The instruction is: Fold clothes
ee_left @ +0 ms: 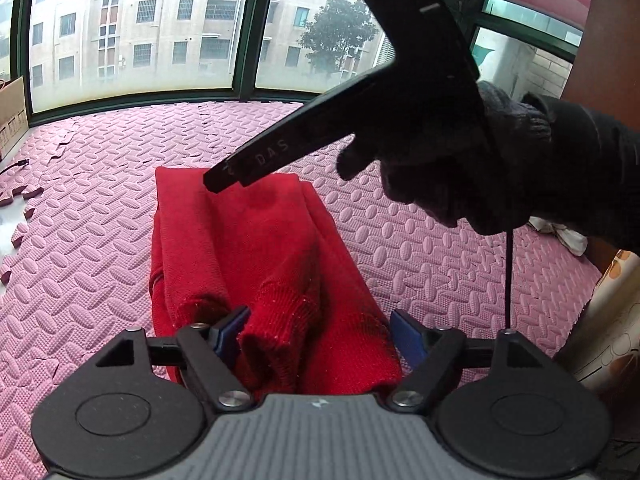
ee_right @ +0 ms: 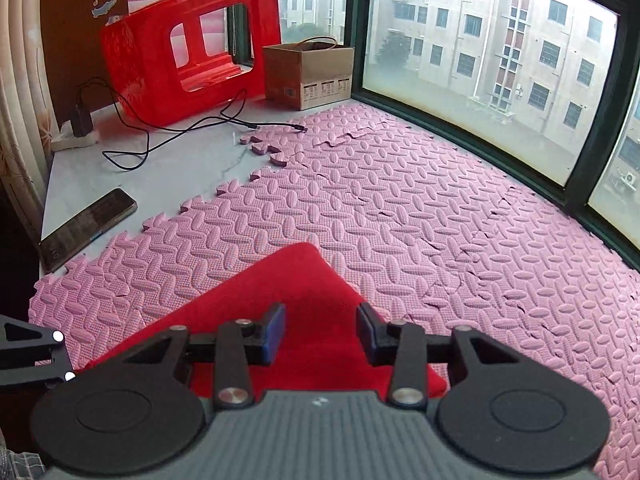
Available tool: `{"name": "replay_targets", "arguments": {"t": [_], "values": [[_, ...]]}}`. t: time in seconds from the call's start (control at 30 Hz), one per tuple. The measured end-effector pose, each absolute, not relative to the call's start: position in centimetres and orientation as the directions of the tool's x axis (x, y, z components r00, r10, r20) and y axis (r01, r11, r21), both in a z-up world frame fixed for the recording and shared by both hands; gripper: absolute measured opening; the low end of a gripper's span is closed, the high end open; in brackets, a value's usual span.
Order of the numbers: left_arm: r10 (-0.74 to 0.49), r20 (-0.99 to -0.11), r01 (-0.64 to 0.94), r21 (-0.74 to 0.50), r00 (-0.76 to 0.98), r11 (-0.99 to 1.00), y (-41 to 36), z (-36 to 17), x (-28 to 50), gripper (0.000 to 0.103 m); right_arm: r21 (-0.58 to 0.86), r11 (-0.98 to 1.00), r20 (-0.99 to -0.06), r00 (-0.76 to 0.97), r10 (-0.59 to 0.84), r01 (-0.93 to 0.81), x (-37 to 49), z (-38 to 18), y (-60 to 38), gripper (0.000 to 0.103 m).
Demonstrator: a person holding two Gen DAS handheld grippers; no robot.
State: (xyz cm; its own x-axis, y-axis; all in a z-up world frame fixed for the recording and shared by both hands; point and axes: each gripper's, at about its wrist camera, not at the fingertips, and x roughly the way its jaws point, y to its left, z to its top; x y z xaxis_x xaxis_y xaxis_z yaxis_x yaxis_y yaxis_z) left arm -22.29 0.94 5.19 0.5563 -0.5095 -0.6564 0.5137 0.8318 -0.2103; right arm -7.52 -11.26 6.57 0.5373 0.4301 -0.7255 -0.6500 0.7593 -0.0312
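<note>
A red knitted garment (ee_left: 248,248) lies folded into a long strip on the pink foam mat (ee_left: 80,240). My left gripper (ee_left: 318,334) stands open at the near end. A bunched ribbed cuff (ee_left: 276,332) sits between its blue pads, close to the left pad (ee_left: 230,332). A gloved hand (ee_left: 460,168) holds my right gripper (ee_left: 224,178) over the far end of the strip. In the right wrist view the right gripper (ee_right: 322,332) is open, pads apart above the flat red garment (ee_right: 308,280), whose corner points away from me.
A red plastic stool (ee_right: 192,48) lies on its side at the back left, next to a cardboard box (ee_right: 308,76). A black cable (ee_right: 180,128) and a phone (ee_right: 88,228) rest on the bare marble ledge. Windows (ee_right: 480,60) bound the mat. White cloth (ee_left: 568,236) lies at the right.
</note>
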Motion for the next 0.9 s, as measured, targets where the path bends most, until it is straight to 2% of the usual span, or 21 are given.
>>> {"name": "replay_targets", "arguments": {"t": [0.37, 0.63, 0.9], "values": [[-0.523, -0.65, 0.514, -0.228, 0.552, 0.827, 1.4, 4.9, -21.8, 0.079, -0.035, 0.742, -0.786, 0.477, 0.393, -0.67, -5.4, 2.6, -7.5, 0.038], [-0.527, -0.64, 0.522, -0.221, 0.559, 0.824, 1.4, 6.1, -22.2, 0.079, 0.002, 0.742, -0.775, 0.468, 0.424, -0.67, -7.6, 6.6, -11.5, 0.038], [-0.545, -0.632, 0.56, -0.204, 0.551, 0.803, 1.9, 7.8, -23.5, 0.079, -0.034, 0.645, -0.807, 0.402, 0.433, -0.763, -13.9, 7.1, -12.6, 0.038]]}}
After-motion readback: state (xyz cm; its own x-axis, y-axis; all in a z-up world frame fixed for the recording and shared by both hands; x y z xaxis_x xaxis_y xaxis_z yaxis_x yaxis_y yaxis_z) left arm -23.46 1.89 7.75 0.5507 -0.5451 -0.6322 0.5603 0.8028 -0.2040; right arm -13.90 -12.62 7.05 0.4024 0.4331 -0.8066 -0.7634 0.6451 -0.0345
